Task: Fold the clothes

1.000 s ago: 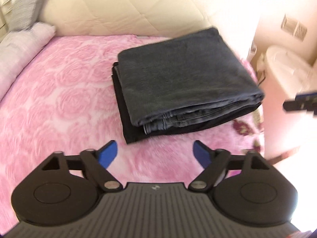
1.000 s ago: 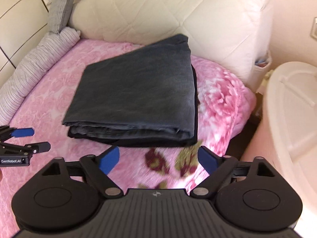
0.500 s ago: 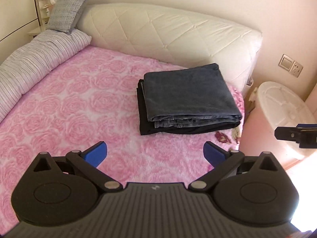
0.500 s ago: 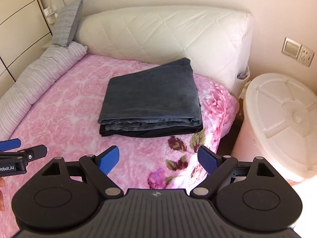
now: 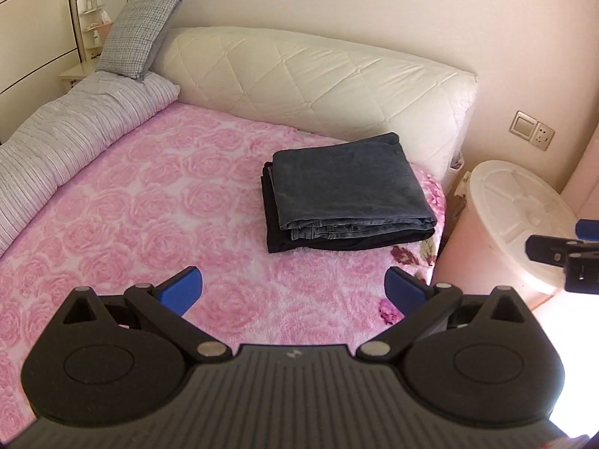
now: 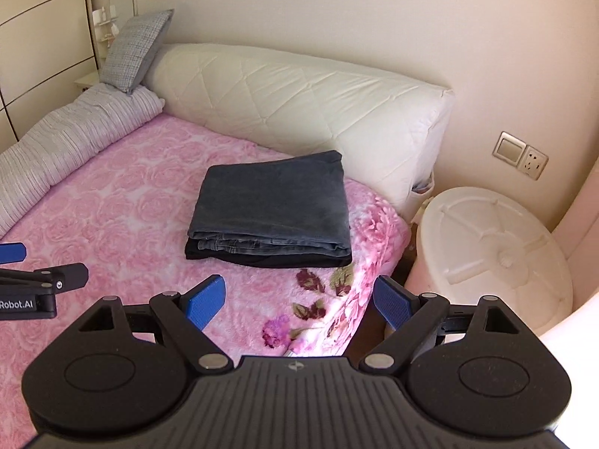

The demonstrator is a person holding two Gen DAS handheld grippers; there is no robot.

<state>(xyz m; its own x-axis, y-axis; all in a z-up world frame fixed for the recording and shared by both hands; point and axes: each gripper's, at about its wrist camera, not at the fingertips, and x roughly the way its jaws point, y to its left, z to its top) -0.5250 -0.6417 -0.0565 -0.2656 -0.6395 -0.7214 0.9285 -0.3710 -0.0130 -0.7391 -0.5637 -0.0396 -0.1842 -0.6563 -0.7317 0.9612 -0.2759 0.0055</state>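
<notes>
A: Where are the clothes?

B: The folded dark grey denim jeans [image 5: 348, 183] lie on a folded black garment [image 5: 275, 224], a neat stack on the pink rose-patterned fleece blanket [image 5: 149, 205], near its corner by the round white plastic tub [image 6: 494, 254].

A: And behind that stack?

B: A cream quilted headboard cushion [image 5: 318, 82]; off to the stack's left, a grey striped bolster [image 5: 71, 138].

A: The tools?

B: The left gripper [image 5: 294, 290] and the right gripper [image 6: 299, 301] both hover short of the stack, blue pads spread wide, nothing between them.
</notes>
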